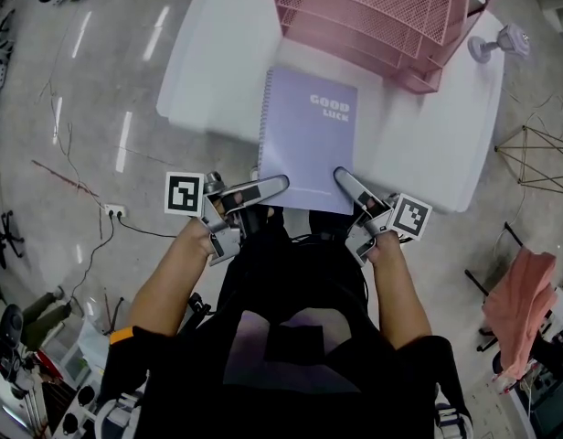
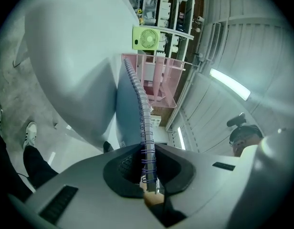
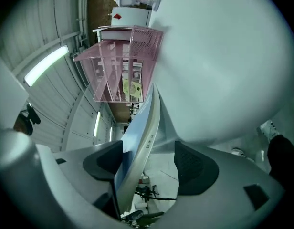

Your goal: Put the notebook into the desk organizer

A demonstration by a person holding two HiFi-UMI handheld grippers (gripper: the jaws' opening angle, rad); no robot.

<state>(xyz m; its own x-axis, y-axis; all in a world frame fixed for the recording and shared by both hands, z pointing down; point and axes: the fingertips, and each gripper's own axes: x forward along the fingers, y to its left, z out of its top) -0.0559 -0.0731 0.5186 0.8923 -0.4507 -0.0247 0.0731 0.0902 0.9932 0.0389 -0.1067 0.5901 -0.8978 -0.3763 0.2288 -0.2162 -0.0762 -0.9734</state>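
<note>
Purple spiral notebook [image 1: 309,140], "GOOD LUCK" on the cover, sits over the near edge of the white table [image 1: 208,71], its near end sticking out past that edge toward me. Can't tell whether it rests on the tabletop.

My left gripper [image 1: 268,187] has the near corner on the spiral side. In the left gripper view my jaws are clamped tight on the wire binding, coils running up from between them.

My right gripper [image 1: 344,179] is at the other near corner. Its jaws stand wide apart. The notebook's edge passes between them and leans toward one side, while the opposite pad [image 3: 197,168] stands clear of it, so no grip there.

Pink mesh desk organizer [image 1: 373,16] stands at the table's far right, beyond the notebook and apart from it.
</note>
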